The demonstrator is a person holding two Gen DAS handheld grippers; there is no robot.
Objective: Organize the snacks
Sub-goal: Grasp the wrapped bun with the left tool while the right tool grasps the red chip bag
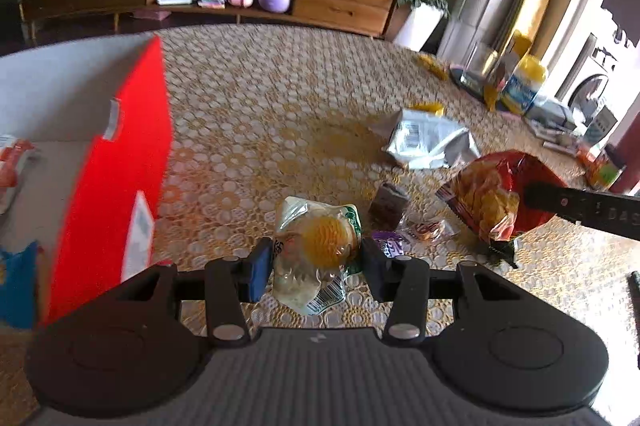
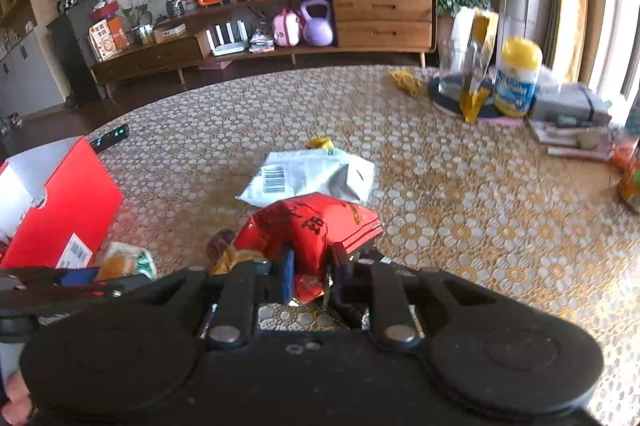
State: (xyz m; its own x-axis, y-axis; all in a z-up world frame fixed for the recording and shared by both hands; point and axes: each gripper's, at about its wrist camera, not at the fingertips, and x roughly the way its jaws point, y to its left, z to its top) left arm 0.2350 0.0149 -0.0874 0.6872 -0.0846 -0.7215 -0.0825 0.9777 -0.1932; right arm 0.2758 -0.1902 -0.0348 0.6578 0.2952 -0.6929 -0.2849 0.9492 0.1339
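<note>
My left gripper (image 1: 316, 264) is shut on a clear packet with a round yellow pastry (image 1: 320, 246), its pads pressing the packet's sides just above the lace tablecloth (image 1: 260, 114). The same packet (image 2: 126, 262) shows at the lower left of the right wrist view. My right gripper (image 2: 312, 276) is shut on the lower edge of a red chip bag (image 2: 312, 230), which hangs crumpled from its pads. From the left wrist view that red bag (image 1: 492, 198) is at the right, with a right finger (image 1: 580, 212) across it. A red open box (image 1: 112, 182) stands at the left.
A silver-white pouch (image 1: 428, 142) lies mid-table beyond the red bag. A small brown packet (image 1: 388, 204) and a purple wrapper (image 1: 390, 246) lie near my left fingers. At the far right stand a yellow-lidded canister (image 2: 516, 78), a glass and stacked items. A wooden sideboard (image 2: 380, 22) lines the wall.
</note>
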